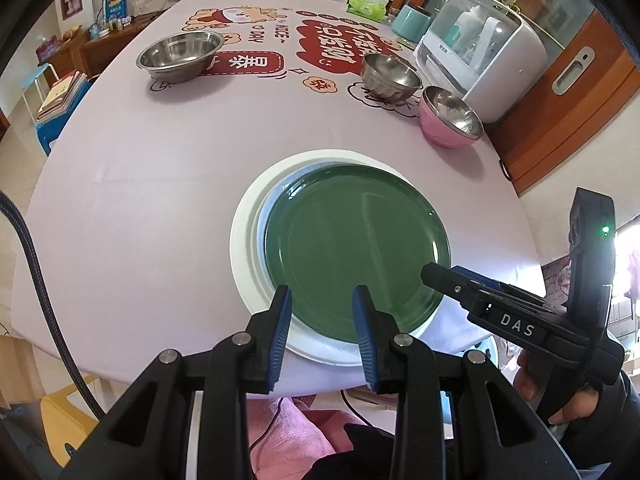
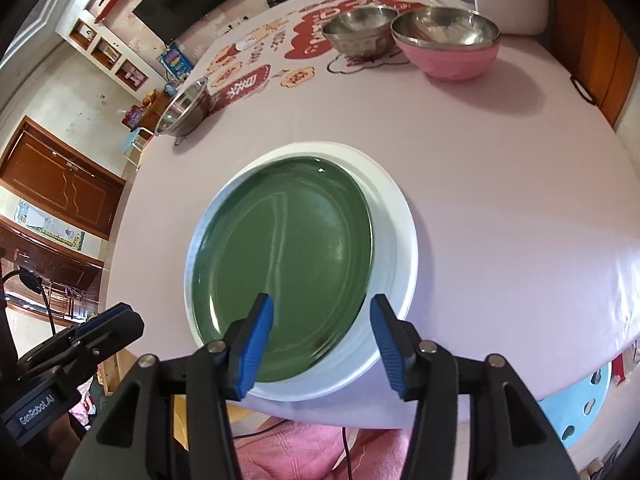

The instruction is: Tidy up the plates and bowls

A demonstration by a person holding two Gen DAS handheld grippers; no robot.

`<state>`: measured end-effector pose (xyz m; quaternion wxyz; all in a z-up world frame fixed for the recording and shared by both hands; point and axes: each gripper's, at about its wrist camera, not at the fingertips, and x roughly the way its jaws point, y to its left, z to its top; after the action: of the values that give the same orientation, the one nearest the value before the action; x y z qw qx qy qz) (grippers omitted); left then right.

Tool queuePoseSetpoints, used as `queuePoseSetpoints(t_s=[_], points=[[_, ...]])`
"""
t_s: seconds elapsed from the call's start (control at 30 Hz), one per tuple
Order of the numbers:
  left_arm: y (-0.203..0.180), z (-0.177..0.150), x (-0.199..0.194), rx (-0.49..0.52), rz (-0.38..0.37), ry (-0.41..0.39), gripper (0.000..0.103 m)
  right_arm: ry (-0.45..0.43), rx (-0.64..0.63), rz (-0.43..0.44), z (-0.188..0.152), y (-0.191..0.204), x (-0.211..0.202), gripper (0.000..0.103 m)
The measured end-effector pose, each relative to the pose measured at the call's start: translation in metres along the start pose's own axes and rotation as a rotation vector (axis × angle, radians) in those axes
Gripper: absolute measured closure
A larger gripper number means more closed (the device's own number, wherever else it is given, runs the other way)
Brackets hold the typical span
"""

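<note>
A dark green plate (image 1: 352, 256) lies on a pale blue plate (image 1: 261, 216), which lies on a white plate (image 1: 244, 240), near the front edge of the table. My left gripper (image 1: 322, 308) hovers over the stack's near rim, jaws apart with nothing between them. My right gripper (image 2: 322, 306) stands open above the same rim, its pads not touching the green plate (image 2: 288, 248). Farther back are a wide steel bowl (image 1: 180, 54), a smaller steel bowl (image 1: 390, 74) and a pink bowl (image 1: 452, 122) with a steel inside. Each view shows the other gripper: the right gripper (image 1: 436, 276) and the left gripper (image 2: 120, 320).
The table (image 1: 160, 200) has a pale pink printed cloth. A white countertop appliance (image 1: 480, 52), a teal canister (image 1: 414, 20) and a green tissue box (image 1: 368, 4) stand at the back right. A wooden cabinet (image 1: 560, 120) is right of the table, a blue stool (image 2: 580, 412) below its edge.
</note>
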<state>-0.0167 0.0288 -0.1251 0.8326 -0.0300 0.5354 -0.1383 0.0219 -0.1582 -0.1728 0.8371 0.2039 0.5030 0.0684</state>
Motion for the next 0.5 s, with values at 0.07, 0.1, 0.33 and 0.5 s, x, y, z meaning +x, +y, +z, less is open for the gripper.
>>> queuePoseSetpoints(t_s=[0.07, 0.1, 0.33, 0.5], points=[[-0.001, -0.003, -0.002, 0.000, 0.002, -0.004, 0.073, -0.014, -0.009, -0.002, -0.002, 0.001, -0.005, 0.047], [-0.002, -0.004, -0.003, 0.000, 0.003, -0.006, 0.072, -0.021, -0.014, -0.002, -0.004, 0.001, -0.008, 0.046], [-0.006, -0.014, -0.010, 0.006, 0.011, -0.023, 0.071, -0.089, -0.043, -0.016, -0.015, 0.004, -0.028, 0.045], [0.000, -0.018, -0.015, -0.028, 0.014, -0.043, 0.067, -0.141, -0.081, -0.028, -0.022, 0.011, -0.044, 0.044]])
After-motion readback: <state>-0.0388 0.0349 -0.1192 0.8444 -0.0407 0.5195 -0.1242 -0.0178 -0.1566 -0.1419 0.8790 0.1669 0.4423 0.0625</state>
